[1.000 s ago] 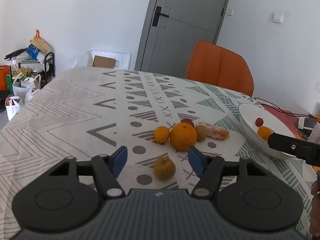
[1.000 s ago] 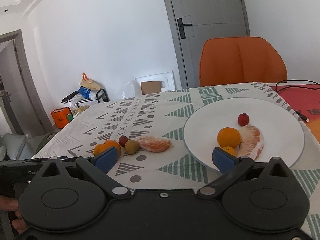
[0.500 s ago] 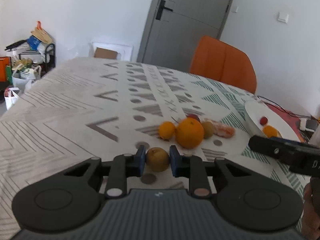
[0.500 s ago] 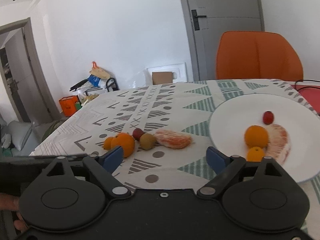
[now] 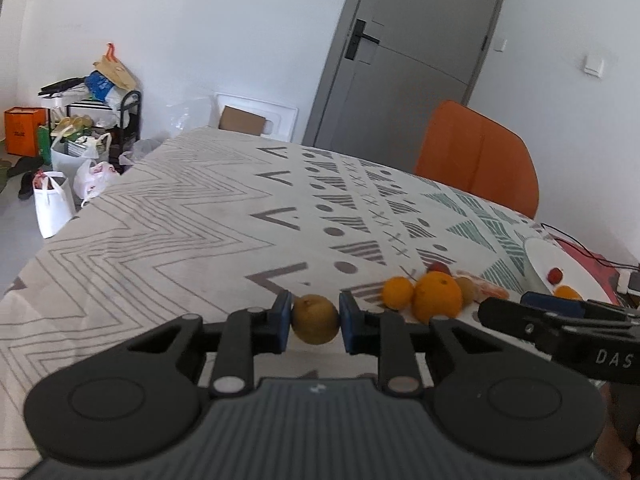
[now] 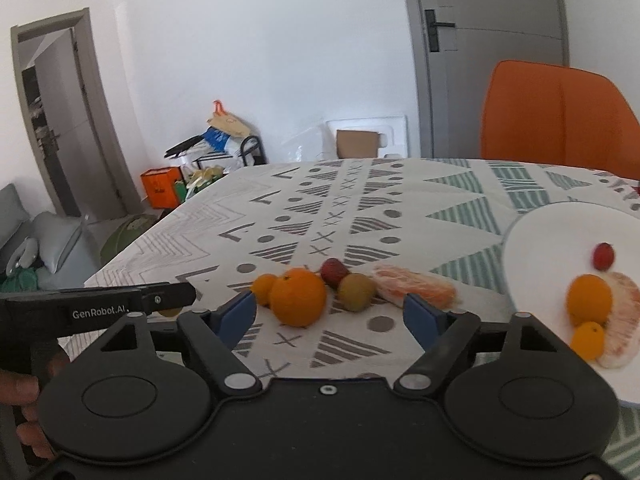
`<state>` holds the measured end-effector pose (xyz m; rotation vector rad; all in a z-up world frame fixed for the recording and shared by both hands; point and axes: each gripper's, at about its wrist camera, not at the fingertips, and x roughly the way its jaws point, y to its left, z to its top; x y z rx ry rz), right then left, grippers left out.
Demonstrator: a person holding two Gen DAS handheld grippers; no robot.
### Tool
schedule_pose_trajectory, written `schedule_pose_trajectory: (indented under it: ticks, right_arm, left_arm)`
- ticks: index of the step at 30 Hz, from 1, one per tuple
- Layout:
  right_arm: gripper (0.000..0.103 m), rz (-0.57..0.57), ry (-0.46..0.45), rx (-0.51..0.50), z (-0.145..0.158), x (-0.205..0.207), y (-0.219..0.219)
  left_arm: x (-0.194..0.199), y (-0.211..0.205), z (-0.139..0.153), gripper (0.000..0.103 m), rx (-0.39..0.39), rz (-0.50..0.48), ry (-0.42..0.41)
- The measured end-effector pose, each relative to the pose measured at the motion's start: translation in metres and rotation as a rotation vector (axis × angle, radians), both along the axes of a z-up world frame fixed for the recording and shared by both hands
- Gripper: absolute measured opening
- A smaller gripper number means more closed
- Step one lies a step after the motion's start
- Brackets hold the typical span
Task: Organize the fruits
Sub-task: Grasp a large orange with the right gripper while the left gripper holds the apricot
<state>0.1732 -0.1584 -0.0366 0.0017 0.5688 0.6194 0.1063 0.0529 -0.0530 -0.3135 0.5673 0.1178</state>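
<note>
My left gripper [image 5: 314, 322] is shut on a brownish-yellow round fruit [image 5: 315, 319], held just above the patterned tablecloth. To its right lie a small orange [image 5: 397, 293], a large orange [image 5: 438, 295], a brownish fruit [image 6: 355, 291], a red fruit [image 6: 333, 271] and a peeled citrus piece [image 6: 414, 289]. My right gripper [image 6: 331, 317] is open and empty, just in front of the large orange [image 6: 298, 297]. The white plate [image 6: 544, 236] at the right holds a red fruit [image 6: 603, 255], two oranges and a peeled piece.
An orange chair [image 6: 560, 120] stands behind the table's far side. A red mat with a black cable [image 5: 588, 254] lies beyond the plate. Bags and a rack [image 5: 92, 120] sit on the floor left of the table. The table edge [image 5: 80, 216] runs along the left.
My left gripper closed on the brownish-yellow fruit and lifted it, swinging left. My right gripper moved left from the plate toward the fruit group, still open.
</note>
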Motion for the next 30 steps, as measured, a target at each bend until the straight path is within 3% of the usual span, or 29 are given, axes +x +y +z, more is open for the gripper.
schedule_pose_trajectory:
  ticks: [10, 13, 14, 15, 16, 21, 30]
  right_arm:
    - [0.069, 0.066, 0.014, -0.037, -0.003, 0.009, 0.031]
    - [0.062, 0.077, 0.011, -0.067, -0.008, 0.012, 0.042]
    - [0.055, 0.079, 0.011, -0.081, -0.009, 0.013, 0.045]
    - [0.037, 0.076, 0.013, -0.102, -0.012, 0.014, 0.049]
    - [0.037, 0.063, 0.016, -0.133, -0.014, 0.014, 0.052]
    - [0.037, 0.086, 0.043, -0.104, -0.01, 0.006, 0.045]
    - [0.037, -0.007, 0.023, -0.1, -0.001, -0.005, 0.018]
  left_arm:
    - [-0.006, 0.016, 0.0, 0.024, -0.013, 0.044, -0.011]
    - [-0.008, 0.02, -0.001, 0.024, -0.021, 0.047, -0.014]
    - [-0.008, 0.022, -0.001, 0.024, -0.024, 0.049, -0.012]
    - [-0.008, 0.023, -0.001, 0.024, -0.027, 0.05, -0.011]
    - [-0.009, 0.025, -0.001, 0.024, -0.027, 0.051, -0.01]
    - [-0.011, 0.026, 0.003, 0.024, -0.026, 0.051, -0.027]
    - [-0.011, 0.012, 0.007, 0.024, -0.034, -0.011, -0.05]
